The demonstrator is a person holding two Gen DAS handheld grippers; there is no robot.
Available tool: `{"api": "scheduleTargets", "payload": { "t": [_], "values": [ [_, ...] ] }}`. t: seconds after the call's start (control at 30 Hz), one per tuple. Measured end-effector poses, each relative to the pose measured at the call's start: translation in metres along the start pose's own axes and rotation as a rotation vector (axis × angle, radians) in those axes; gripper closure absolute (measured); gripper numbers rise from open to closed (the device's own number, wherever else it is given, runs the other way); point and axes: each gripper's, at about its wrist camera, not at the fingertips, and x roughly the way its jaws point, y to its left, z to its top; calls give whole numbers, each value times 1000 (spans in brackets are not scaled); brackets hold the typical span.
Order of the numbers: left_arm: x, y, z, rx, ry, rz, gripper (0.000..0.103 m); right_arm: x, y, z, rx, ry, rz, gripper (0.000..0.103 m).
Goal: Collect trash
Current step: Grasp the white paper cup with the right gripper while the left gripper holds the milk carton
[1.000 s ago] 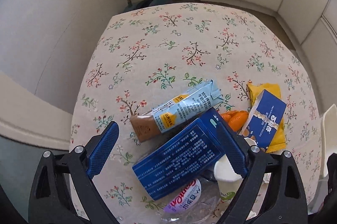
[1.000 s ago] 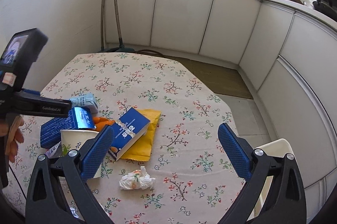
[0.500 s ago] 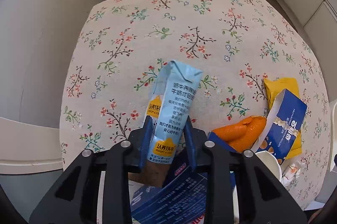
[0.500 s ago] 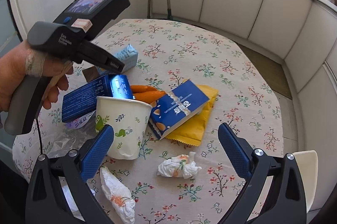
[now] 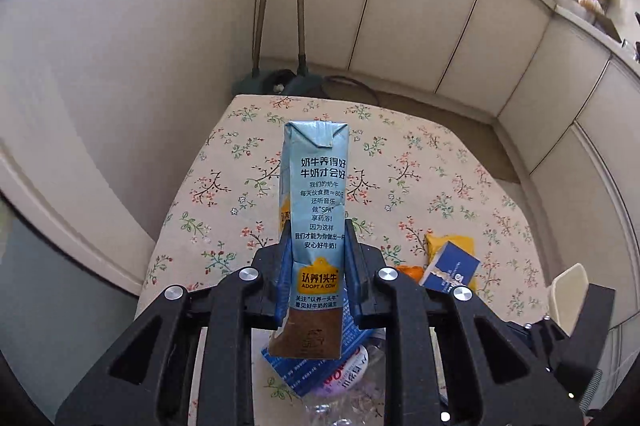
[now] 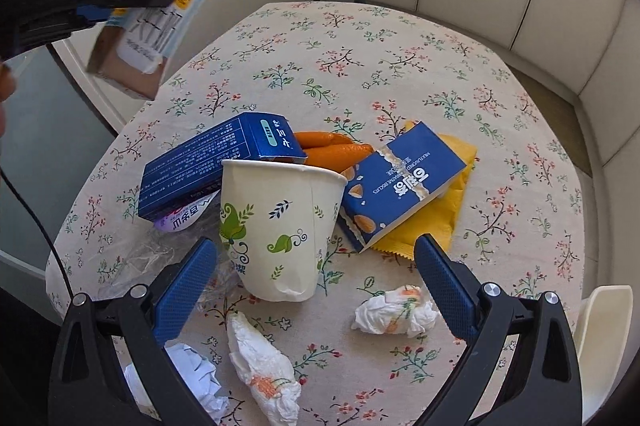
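Note:
My left gripper [image 5: 316,240] grips a light blue milk carton [image 5: 316,194] by its lower half, with its jaws still closing on it. The carton hangs in the air above the floral table [image 5: 420,162]. In the right wrist view the same carton [image 6: 160,6] sits high at the upper left, tilted. My right gripper [image 6: 314,244] is open and low over the table, its fingers either side of an upturned white paper cup [image 6: 280,226] with green leaf print, not touching it.
Behind the cup lie a long blue box [image 6: 216,162], orange peel [image 6: 332,150], a blue biscuit box [image 6: 400,186] on a yellow wrapper [image 6: 452,194] and clear plastic [image 6: 180,222]. Crumpled tissues [image 6: 396,310] [image 6: 264,370] lie near me. A white chair [image 6: 600,338] stands right.
My left gripper went from open above the carton to shut on it and lifted it off the table. My right gripper came down and closer to the paper cup.

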Motion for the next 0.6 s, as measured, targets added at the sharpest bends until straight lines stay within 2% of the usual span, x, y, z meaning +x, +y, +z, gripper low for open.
{"api": "scheduleTargets", "payload": {
  "t": [0.2, 0.33, 0.47, 0.6],
  "values": [
    [-39, 10, -29, -97, -37, -37, 81, 10, 9, 7, 16, 11, 12, 7],
    [-42, 15, -42, -115, -19, -34, 81, 19, 8, 14, 63, 21, 33, 8],
    [-38, 18, -46, -109, -3, -25, 81, 30, 5, 18, 115, 61, 83, 38],
    [-33, 19, -48, -111, 12, -26, 81, 31, 7, 19, 112, 60, 80, 43]
  ]
}}
